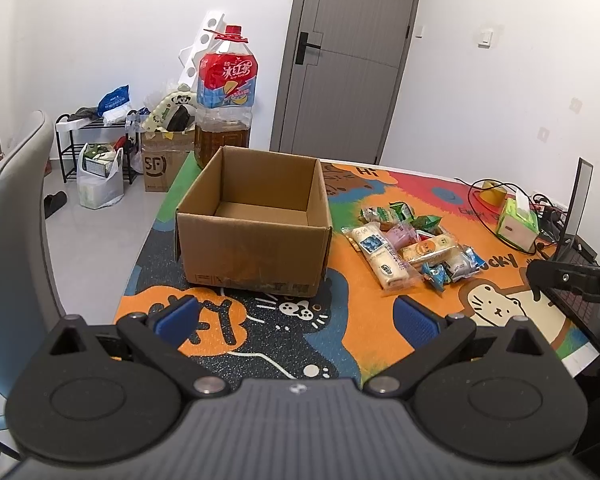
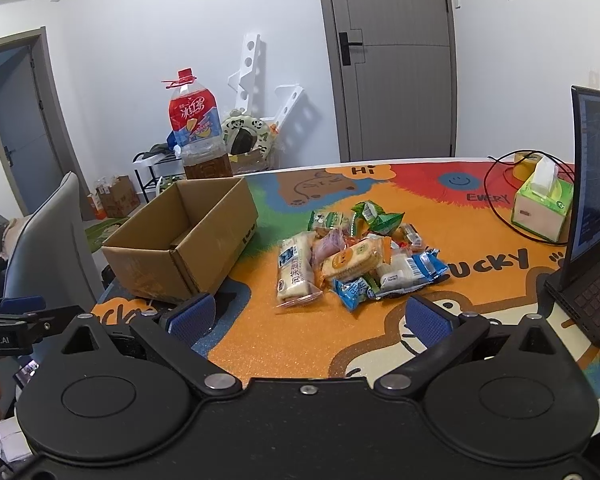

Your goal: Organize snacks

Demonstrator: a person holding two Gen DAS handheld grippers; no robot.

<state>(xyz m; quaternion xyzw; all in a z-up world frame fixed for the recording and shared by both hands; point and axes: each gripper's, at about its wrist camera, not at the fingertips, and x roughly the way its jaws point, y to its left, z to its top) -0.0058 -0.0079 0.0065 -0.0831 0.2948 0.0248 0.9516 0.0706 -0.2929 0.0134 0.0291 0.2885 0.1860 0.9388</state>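
Snacks (image 2: 356,256) sit heaped on the colourful mat (image 2: 284,336), right of the open cardboard box (image 2: 180,240), ahead of both tools. Right gripper (image 2: 308,316) hovers before the pile, blue pads spread, empty; left gripper (image 1: 296,320) gapes too, facing the box. Only the right view shows the lit laptop screen (image 2: 596,184); only the left shows the box's bare floor.

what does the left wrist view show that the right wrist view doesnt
Only the left wrist view shows the whole floor of the cardboard box, bare, an SF-marked carton and a white plastic bag on the floor.

Only the right wrist view shows the lit laptop screen and a second doorway on the left.

Both show the snack pile beside the box, the iced tea bottle, the tissue box, and open grippers, left and right, holding nothing.
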